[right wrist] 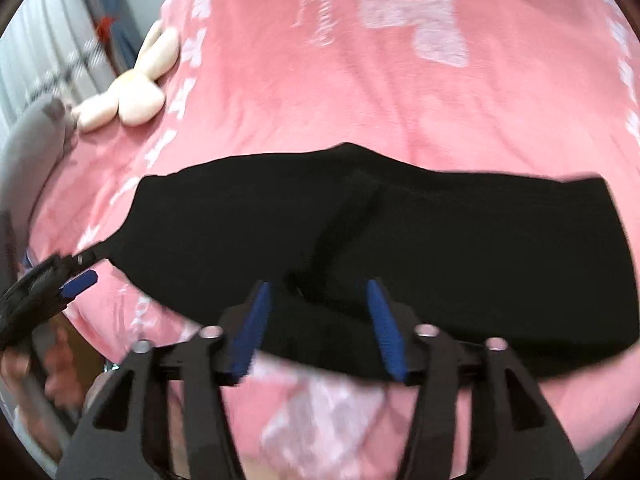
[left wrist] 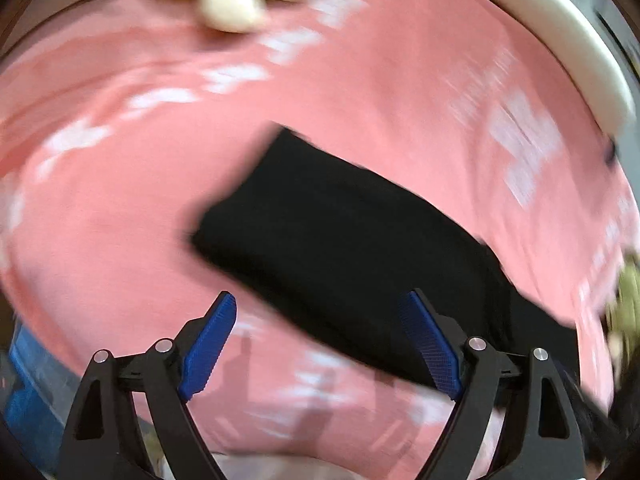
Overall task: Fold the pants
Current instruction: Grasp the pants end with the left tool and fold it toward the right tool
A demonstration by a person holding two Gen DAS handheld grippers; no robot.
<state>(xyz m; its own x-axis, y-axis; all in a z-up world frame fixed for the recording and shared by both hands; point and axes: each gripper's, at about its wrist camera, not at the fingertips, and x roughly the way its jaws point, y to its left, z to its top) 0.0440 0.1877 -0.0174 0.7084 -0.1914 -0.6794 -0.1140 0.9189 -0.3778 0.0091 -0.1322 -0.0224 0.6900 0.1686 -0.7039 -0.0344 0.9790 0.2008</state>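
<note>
On the pink blanket (right wrist: 320, 120) the black pants (right wrist: 400, 240) lie folded flat in a long band, long axis running left to right across the right wrist view. Right gripper (right wrist: 320, 320) hangs over the near edge, jaws apart, nothing clamped. Left gripper (left wrist: 320, 344) stands beside the band, jaws wide, empty. A cream plush toy (right wrist: 136, 96) rests at the blanket's far-left edge. No containers in view

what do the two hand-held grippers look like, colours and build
Both match: the left hand-held gripper and right hand-held gripper have black plastic linkage arms with triangular cut-outs, silver pivot pins, and two flat blue ribbed pads. No cables or sleeves show.
</note>
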